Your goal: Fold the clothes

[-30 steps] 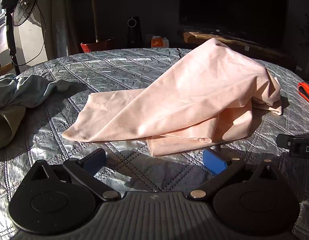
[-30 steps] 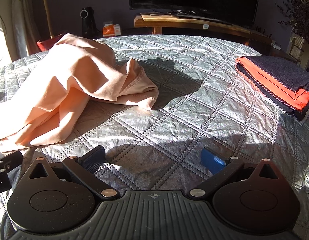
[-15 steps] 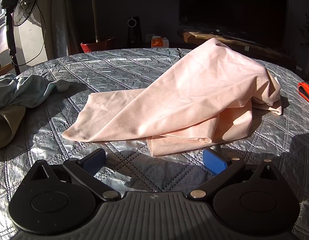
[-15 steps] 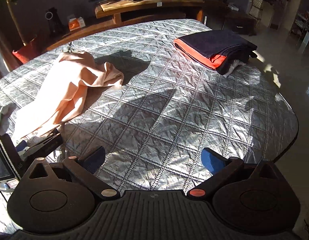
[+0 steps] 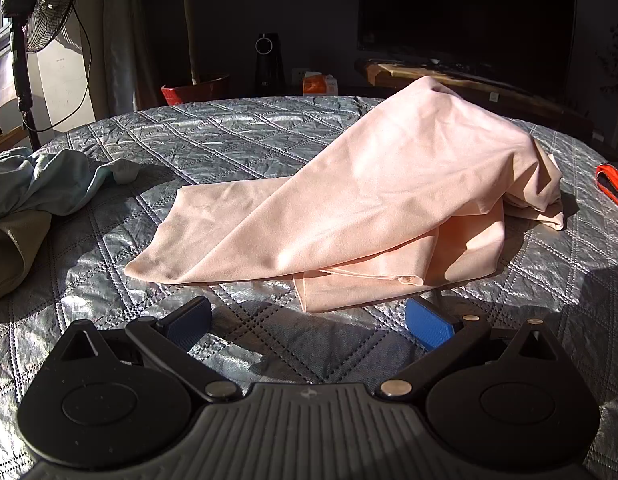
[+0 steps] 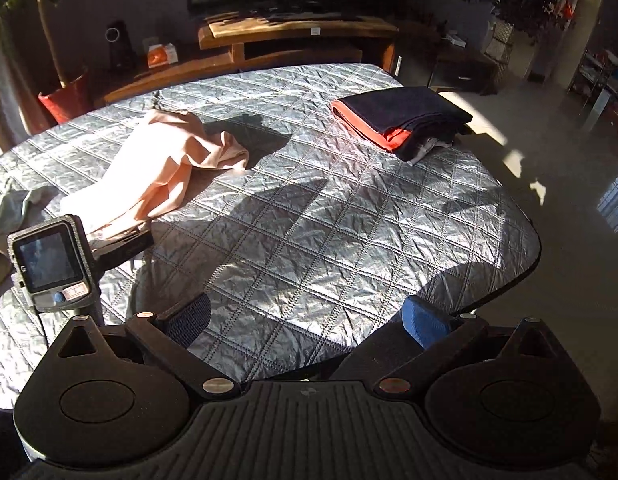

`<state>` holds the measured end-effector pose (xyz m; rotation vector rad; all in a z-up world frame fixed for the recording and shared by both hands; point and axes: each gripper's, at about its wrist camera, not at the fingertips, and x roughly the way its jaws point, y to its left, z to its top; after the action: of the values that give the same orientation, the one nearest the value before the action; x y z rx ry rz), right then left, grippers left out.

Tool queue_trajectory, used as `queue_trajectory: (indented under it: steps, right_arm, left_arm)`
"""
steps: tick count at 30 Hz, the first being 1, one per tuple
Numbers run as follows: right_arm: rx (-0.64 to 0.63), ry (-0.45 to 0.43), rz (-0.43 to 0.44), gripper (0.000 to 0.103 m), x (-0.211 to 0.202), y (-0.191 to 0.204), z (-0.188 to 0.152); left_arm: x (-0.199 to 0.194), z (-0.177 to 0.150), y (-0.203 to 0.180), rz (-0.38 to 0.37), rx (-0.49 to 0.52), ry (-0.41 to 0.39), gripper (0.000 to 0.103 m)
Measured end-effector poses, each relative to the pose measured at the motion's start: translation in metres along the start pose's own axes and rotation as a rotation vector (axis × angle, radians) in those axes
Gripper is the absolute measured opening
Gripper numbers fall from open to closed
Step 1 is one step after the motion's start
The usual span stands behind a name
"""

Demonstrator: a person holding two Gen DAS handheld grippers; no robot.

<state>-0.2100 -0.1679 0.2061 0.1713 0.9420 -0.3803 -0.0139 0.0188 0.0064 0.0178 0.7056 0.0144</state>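
A crumpled peach garment (image 5: 369,208) lies on the silver quilted table (image 5: 245,136), humped up at its far right end. My left gripper (image 5: 309,318) is open and empty, low over the table just in front of the garment's near hem. The garment also shows in the right wrist view (image 6: 165,168) at the far left. My right gripper (image 6: 305,320) is open and empty, raised high above the table's near right edge (image 6: 509,280). The left gripper's body with its small screen (image 6: 49,262) shows at the left of the right wrist view.
A folded navy and orange stack (image 6: 401,122) sits at the table's far right. A pale blue and beige heap (image 5: 25,200) lies at the left. A fan (image 5: 37,12), a potted plant (image 5: 193,88) and a wooden TV bench (image 6: 293,36) stand beyond the table.
My right gripper has risen and pulled back from low over the table to high above its near right edge. My left gripper has stayed still.
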Motion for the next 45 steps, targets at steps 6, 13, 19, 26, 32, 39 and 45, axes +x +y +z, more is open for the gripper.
queue_trajectory:
  steps: [6,13,19,26,32,39,45]
  right_arm:
    - [-0.003,-0.009,0.019,0.103,-0.012,0.002,-0.004]
    - [-0.007,-0.012,0.024,0.103,-0.019,0.005,-0.010]
    - [-0.007,-0.002,0.027,0.103,-0.021,0.006,-0.013]
    - [0.003,-0.007,0.040,0.103,-0.023,0.003,-0.016]
    - [0.011,-0.005,0.043,0.103,-0.022,0.001,-0.016]
    - [0.009,-0.004,0.052,0.103,-0.021,0.003,-0.016]
    - [0.010,0.000,0.050,0.103,-0.020,0.003,-0.016]
  left_arm:
    - [0.000,0.000,0.000,0.000,0.000,0.000,0.103]
    - [0.000,0.000,0.000,0.000,0.000,0.000,0.103]
    - [0.000,0.000,0.000,-0.001,0.000,0.000,0.103]
    - [0.000,0.000,0.000,-0.001,0.000,0.000,0.103]
    - [0.000,0.000,0.000,-0.001,0.000,0.000,0.103]
    - [0.000,0.000,0.000,-0.001,0.000,0.000,0.103]
    - [0.000,0.000,0.000,-0.001,0.000,0.000,0.103]
